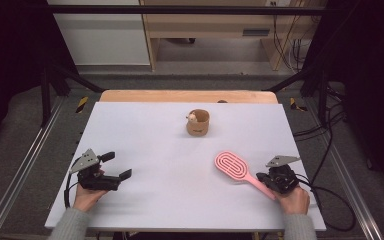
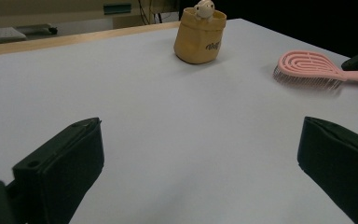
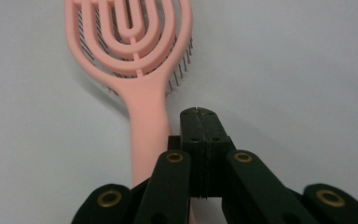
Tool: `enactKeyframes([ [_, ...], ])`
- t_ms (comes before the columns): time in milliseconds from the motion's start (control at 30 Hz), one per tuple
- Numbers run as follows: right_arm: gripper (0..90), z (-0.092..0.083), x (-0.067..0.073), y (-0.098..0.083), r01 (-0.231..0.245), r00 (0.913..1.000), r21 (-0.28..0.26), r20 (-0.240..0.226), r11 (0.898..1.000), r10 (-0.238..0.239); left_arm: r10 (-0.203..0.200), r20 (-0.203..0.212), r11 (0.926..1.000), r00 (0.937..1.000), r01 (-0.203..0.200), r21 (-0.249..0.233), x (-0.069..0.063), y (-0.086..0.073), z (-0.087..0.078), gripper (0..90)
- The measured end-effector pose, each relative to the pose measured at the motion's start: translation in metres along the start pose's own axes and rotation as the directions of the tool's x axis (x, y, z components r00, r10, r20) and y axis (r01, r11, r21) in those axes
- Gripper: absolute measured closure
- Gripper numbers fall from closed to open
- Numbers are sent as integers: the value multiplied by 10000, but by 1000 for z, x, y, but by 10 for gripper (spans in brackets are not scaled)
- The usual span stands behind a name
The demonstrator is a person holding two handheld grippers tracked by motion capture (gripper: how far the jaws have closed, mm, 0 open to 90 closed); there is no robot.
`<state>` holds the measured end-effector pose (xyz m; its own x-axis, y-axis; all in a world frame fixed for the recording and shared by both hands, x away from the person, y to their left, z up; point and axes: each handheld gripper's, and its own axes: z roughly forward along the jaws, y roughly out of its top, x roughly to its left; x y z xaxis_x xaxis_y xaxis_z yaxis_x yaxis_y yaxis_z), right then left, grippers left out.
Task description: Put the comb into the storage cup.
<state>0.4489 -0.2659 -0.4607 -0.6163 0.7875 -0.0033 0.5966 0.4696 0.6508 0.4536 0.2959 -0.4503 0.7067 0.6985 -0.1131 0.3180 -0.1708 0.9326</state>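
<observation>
Nearest the camera in the right gripper view, the right gripper (image 3: 199, 116) has its two black jaws pressed flat together with nothing between them; they lie just beside and over the handle of the pink hairbrush (image 3: 135, 60), which passes under them on the left, though whether they touch it cannot be told. In the high view the same gripper (image 1: 266, 178) sits at the near right of the white table (image 1: 145, 145), with the brush (image 1: 232, 165) lying flat, its head pointing far-left toward the table's middle and its handle running back to the person's right hand (image 1: 294, 200). At the near left, the left gripper (image 1: 117, 167) is held by the left hand (image 1: 86, 196) with its jaws spread wide, holding and touching nothing, only bare table between them. Farther off, near the middle of the far edge, stands one tan cup (image 1: 198, 123) with a small pale toy figure (image 1: 192, 118) peeking out. Counted: two grippers, one brush, one cup, one figure.
</observation>
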Motion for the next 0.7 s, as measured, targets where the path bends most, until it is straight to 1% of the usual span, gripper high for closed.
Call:
enactKeyframes([
  [700,900,-1,11,-4,84,9998,14,-207,10000,-83,-23,-1,10000,10000,23,-16,0,0,0,4],
])
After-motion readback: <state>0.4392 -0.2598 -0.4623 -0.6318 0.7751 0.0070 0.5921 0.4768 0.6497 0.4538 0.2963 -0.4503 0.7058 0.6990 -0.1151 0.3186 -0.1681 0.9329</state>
